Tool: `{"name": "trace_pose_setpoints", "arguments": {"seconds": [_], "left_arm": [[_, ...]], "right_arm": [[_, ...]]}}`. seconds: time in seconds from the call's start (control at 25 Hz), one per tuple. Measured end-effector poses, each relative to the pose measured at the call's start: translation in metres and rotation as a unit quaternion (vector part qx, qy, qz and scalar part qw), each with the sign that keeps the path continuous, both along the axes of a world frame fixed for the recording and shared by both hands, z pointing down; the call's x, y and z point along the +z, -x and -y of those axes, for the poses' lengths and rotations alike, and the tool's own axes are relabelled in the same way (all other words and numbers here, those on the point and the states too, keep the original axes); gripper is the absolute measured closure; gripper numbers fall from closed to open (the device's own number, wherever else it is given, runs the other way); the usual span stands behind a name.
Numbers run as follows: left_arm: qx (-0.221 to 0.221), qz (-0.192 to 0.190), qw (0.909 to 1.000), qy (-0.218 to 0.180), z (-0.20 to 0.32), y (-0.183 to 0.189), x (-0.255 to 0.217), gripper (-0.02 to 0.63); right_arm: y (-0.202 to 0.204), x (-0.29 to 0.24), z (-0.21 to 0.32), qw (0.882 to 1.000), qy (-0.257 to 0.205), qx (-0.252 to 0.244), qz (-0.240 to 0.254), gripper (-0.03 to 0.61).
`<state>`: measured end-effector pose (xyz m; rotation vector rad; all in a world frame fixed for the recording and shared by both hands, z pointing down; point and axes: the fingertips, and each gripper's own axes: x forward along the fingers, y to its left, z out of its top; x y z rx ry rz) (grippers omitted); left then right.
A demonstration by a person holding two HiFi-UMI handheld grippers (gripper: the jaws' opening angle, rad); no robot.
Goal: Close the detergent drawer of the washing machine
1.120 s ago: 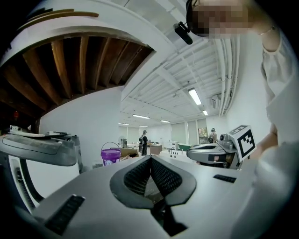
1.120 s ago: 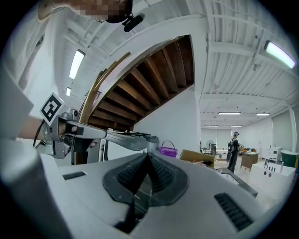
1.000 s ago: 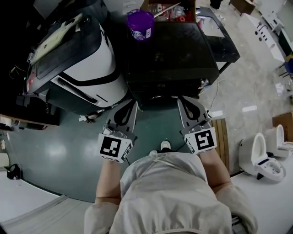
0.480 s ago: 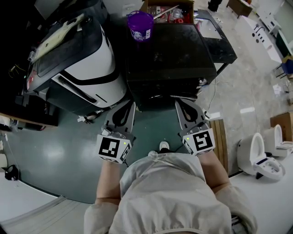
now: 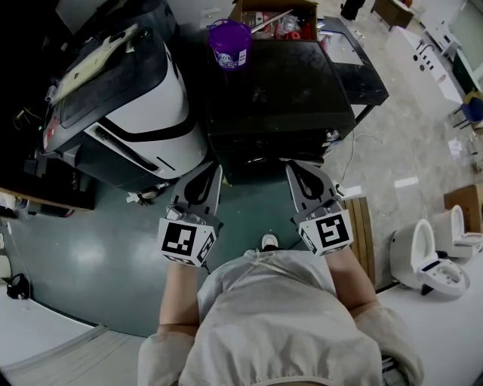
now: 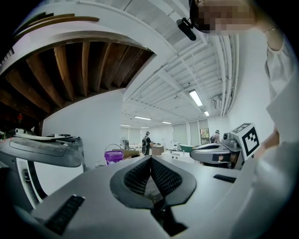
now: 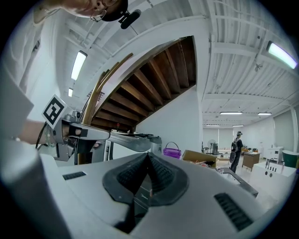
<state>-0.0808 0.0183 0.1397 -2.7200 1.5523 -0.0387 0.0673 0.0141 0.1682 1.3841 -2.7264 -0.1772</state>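
Observation:
The black washing machine stands straight ahead, seen from above. Its front face lies below the top's near edge, and the detergent drawer does not show in the head view. My left gripper is shut, its tips just short of the machine's front left corner, nothing between them. My right gripper is shut too, tips close to the front on the right side. In the left gripper view the jaws meet at their tips. In the right gripper view the shut jaws frame a dark panel below the tips.
A purple bucket sits on the machine's back left corner. A white and black appliance leans at the left. A cardboard box is behind, white toilets and a wooden board to the right. A person stands far off.
Both grippers have crept slightly forward toward the washing machine's front. Both stay shut.

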Motion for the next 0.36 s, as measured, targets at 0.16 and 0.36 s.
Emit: {"name": "trace_pose_setpoints", "arguments": {"seconds": [0.16,0.36], "left_arm": [[0.000,-0.004,1.0000,-0.001,0.0027,0.0011,-0.0018,0.595],[-0.004,-0.006,1.0000,0.003,0.0038,0.0017,-0.0008,0.595]], "right_arm": [[-0.0037,-0.0027,0.0042,1.000,0.000,0.007,0.005,0.577],[-0.0039,-0.0037,0.0058,1.000,-0.002,0.006,0.005,0.577]]}}
